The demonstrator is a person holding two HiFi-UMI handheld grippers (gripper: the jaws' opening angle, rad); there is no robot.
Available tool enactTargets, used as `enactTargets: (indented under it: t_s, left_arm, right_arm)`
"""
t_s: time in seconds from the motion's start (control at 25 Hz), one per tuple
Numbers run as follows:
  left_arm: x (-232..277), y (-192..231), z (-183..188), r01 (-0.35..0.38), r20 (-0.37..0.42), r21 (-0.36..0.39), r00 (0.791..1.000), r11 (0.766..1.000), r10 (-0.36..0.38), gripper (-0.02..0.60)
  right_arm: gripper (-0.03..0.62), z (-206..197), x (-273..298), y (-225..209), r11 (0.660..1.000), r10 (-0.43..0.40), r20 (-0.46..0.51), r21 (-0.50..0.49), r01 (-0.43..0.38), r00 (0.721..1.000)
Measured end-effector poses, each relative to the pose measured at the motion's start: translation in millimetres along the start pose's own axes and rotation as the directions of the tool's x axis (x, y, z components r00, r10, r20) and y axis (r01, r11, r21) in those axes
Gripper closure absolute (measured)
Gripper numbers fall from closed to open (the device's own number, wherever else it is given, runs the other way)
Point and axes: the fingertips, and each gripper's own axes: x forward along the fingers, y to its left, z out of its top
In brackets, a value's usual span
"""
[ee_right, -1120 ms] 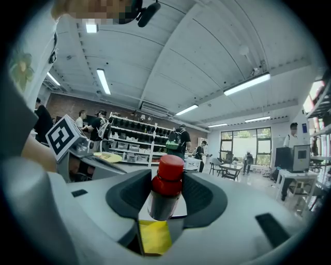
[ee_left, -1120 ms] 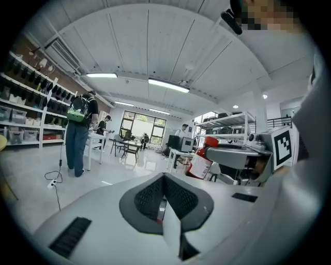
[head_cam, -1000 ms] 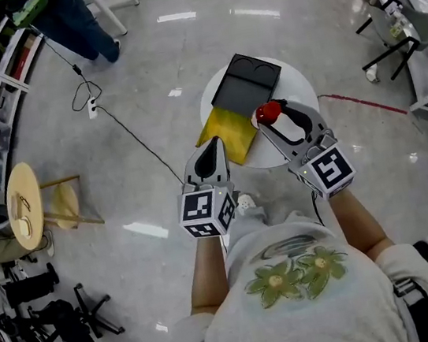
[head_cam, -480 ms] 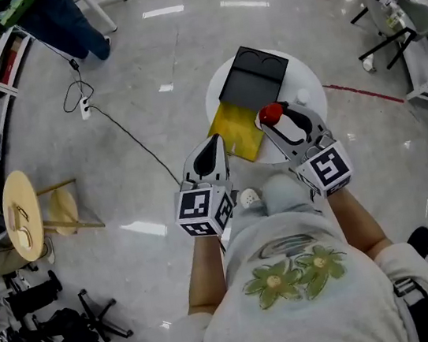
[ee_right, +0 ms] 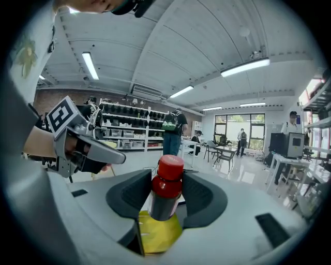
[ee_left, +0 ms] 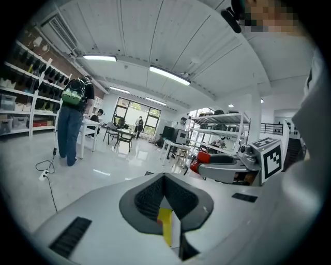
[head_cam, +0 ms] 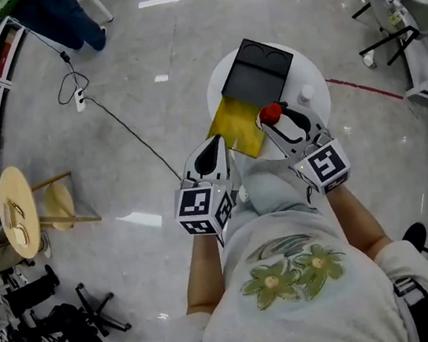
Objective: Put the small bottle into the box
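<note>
Head view: round white desk [head_cam: 312,72] carrying a black box [head_cam: 257,76], yellow flap [head_cam: 237,127] spread out on its near side. Right at the box's near-right corner, by the flap's edge, the right gripper [head_cam: 272,115] — fingers clamped on the bottle [head_cam: 270,112], red cap up, held above the desk and not in the box. Just past the box's right side, a small white object [head_cam: 306,93] lying on the desk, too small to identify. Near and left of the box, beside the flap's near-left edge, the left gripper [head_cam: 215,148], fingers pressed together to a point, nothing between them.

Right gripper view: dark bottle body upright between the two black pads [ee_right: 129,194], cap standing clear above them, yellow of the flap showing below.

Left gripper view: pads meeting with no gap, a yellow sliver visible beneath, right gripper with the red cap off to the right.

Well left of the box, on the floor [head_cam: 144,73] — a black cable [head_cam: 124,128] running to a power strip [head_cam: 80,98], and farther left a pale round stool [head_cam: 21,211].
</note>
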Motion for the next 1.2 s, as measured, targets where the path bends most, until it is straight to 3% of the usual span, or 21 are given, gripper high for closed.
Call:
enactTargets:
  t_s: [1.2]
  left_arm:
    - [76, 24, -31, 0.027, -0.128, -0.052, 0.991, 0.998, -0.034, 0.581]
  right_arm:
    - [0.407, -82, 63, -28, 0.997, 0.046, -0.164, 0.064, -0.036, 0.985]
